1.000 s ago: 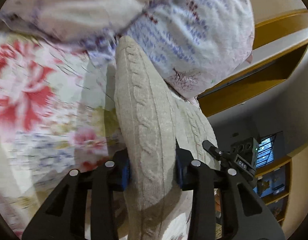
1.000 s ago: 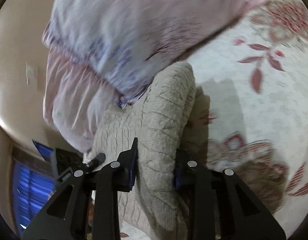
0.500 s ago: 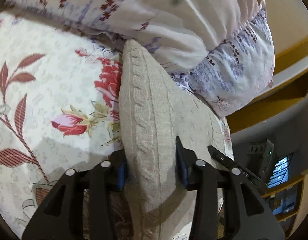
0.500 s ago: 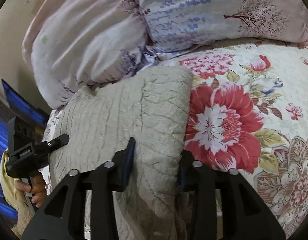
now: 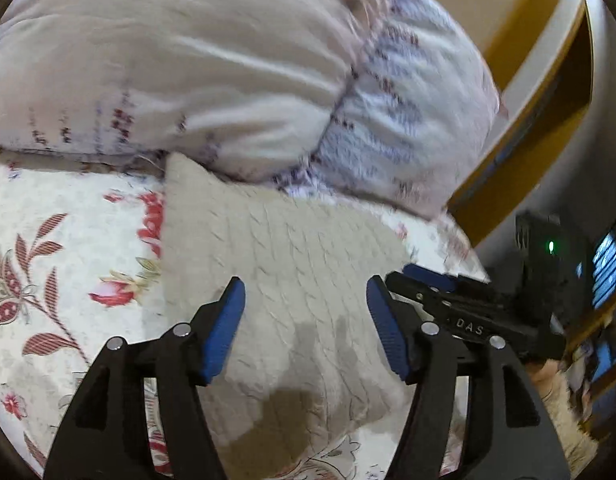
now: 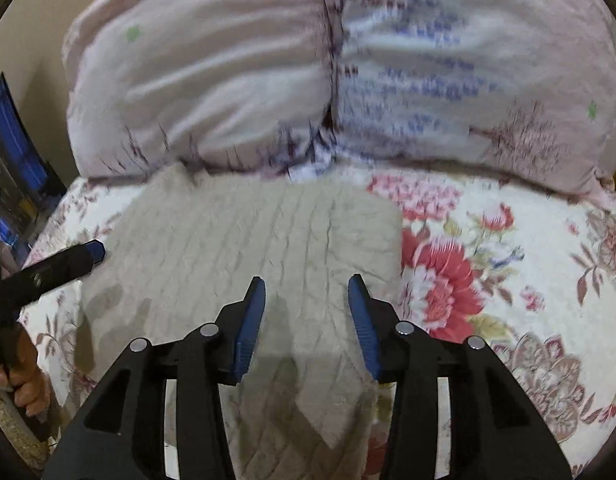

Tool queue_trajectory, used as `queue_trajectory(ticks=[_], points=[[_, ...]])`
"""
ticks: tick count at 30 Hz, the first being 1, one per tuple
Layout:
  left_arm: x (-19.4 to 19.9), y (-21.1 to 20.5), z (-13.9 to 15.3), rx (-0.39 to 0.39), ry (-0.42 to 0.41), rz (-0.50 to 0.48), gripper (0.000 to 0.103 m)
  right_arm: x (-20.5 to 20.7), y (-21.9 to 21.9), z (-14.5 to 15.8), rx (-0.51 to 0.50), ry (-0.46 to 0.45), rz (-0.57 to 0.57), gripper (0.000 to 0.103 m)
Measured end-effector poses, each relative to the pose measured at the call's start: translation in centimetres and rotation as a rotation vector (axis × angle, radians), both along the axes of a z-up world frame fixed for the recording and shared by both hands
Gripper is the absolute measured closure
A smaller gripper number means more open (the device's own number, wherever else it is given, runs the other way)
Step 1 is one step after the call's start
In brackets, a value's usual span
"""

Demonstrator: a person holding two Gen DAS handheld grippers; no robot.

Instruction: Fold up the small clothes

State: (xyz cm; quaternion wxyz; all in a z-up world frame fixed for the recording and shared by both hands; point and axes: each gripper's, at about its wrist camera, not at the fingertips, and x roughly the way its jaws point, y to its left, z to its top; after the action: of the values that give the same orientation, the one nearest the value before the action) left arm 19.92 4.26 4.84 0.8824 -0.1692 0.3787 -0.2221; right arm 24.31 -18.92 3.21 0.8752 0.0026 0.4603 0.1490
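Knit garment: the folded beige cable-knit sweater point(image 6: 244, 248) lies flat on the floral bedspread point(image 6: 507, 264), touching the pillows point(image 6: 315, 64).
Left gripper point(image 5: 306, 332): jaws opening, empty above the knit.
Right gripper point(image 6: 306, 320): jaws closing, gripping nothing.
Advice: lift both clear without snagging the fold.

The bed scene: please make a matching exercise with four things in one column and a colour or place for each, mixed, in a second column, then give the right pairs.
Things:
1. knitted garment
2. pillows
3. bedspread
4. pads of the right gripper

Colour or place:
A. blue
B. white with red flowers
C. beige, lying flat on the bedspread
D. pale pink and lilac, at the head of the bed, behind the garment

Pairs: 1-C, 2-D, 3-B, 4-A
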Motion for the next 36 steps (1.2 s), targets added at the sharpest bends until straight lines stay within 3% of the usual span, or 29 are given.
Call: queue_trajectory(ticks=[5,13,30,36], points=[[0.2,-1.4,-0.4,0.108,-0.004,-0.01,0.04,0.0,0.9,-0.6,-0.046,0.022,0.003,0.057],[0.2,-2.0,-0.9,0.156,-0.005,-0.014,0.04,0.0,0.7,-0.7,-0.053,0.027,0.016,0.056],[0.4,-1.9,-1.3,0.13,0.014,-0.006,0.04,0.3,0.9,-0.9,-0.081,0.037,0.022,0.055],[0.5,-2.2,-1.2,0.142,-0.006,-0.02,0.037,0.2,1.1,-1.3,-0.123,-0.002,0.02,0.047]])
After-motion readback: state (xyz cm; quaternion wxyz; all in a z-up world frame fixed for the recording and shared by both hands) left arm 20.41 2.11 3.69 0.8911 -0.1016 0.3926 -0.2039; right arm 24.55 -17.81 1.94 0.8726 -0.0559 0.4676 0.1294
